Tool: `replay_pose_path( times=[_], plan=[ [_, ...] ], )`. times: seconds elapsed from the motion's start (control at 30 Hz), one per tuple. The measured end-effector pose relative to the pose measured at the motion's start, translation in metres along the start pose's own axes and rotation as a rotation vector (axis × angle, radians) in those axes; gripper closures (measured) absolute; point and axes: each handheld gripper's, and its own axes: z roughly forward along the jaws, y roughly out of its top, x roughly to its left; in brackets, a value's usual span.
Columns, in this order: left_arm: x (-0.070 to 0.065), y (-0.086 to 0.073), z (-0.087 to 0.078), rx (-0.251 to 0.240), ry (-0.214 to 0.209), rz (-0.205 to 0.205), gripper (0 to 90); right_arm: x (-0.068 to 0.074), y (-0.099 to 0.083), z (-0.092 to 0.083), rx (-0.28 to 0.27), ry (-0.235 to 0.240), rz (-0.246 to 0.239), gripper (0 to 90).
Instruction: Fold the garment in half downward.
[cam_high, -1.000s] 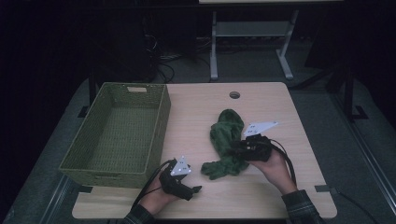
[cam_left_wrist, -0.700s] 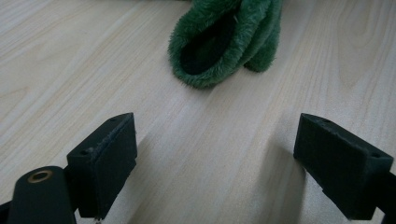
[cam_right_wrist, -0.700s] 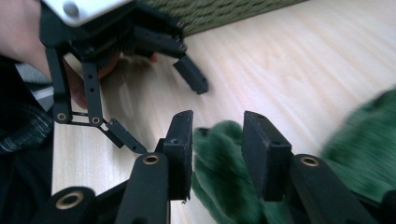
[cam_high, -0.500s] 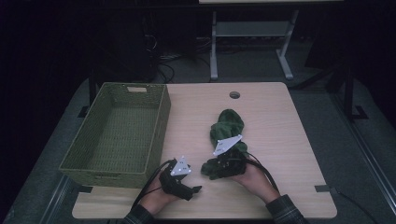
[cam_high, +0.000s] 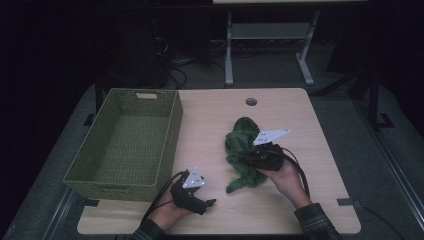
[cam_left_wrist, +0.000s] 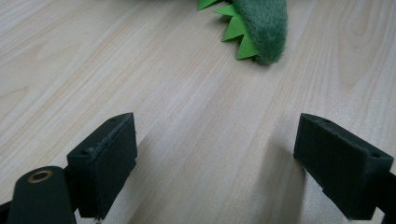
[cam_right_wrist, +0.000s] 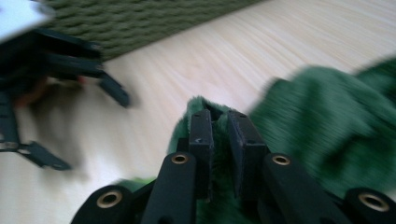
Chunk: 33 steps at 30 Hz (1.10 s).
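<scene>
Your right gripper (cam_right_wrist: 219, 128), jaws just closing, pinches the green plush toy (cam_high: 242, 147); get a firm hold before lifting toward the basket (cam_high: 172, 125), while your left gripper (cam_left_wrist: 217, 149) rests open.

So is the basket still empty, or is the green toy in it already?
Empty. The basket shows only bare weave inside; the green toy lies on the table, pinched by the right gripper.
</scene>
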Motion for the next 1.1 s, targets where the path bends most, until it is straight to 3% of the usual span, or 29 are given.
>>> replay_pose_path(
  times=[0.17, 0.27, 0.4, 0.53, 0.63, 0.73, 0.77, 0.93, 1.1],
  plan=[
    [0.0, 0.0, 0.0, 0.001, 0.0, -0.003, 12.6, -0.024, -0.013, -0.004, 0.013, -0.052, 0.059, 80.3],
    [-0.001, 0.001, 0.0, 0.003, 0.002, -0.009, 12.7, -0.03, -0.019, -0.002, 0.035, -0.081, 0.069, 79.8],
    [-0.001, 0.002, 0.0, 0.009, 0.006, -0.012, 13.1, -0.03, -0.023, 0.003, 0.082, -0.143, 0.055, 73.4],
    [-0.002, 0.008, 0.0, 0.054, 0.028, -0.024, 15.9, -0.028, -0.023, 0.002, 0.073, -0.169, 0.054, 68.7],
    [-0.003, 0.012, -0.002, 0.045, 0.029, -0.025, 17.4, -0.03, -0.023, 0.0, 0.072, -0.201, 0.054, 66.9],
    [-0.003, 0.013, -0.004, 0.032, 0.03, -0.028, 20.2, -0.034, -0.023, -0.003, 0.067, -0.215, 0.057, 65.9],
    [-0.003, 0.013, -0.005, 0.03, 0.025, -0.031, 20.5, -0.036, -0.024, -0.003, 0.08, -0.22, 0.075, 64.3],
    [-0.002, 0.013, -0.004, 0.039, 0.019, -0.034, 20.7, -0.039, -0.029, 0.01, 0.145, -0.24, 0.061, 62.7],
    [-0.002, 0.013, -0.003, 0.049, 0.013, -0.032, 20.7, -0.045, -0.032, 0.012, 0.141, -0.226, 0.092, 62.1]
  ],
)
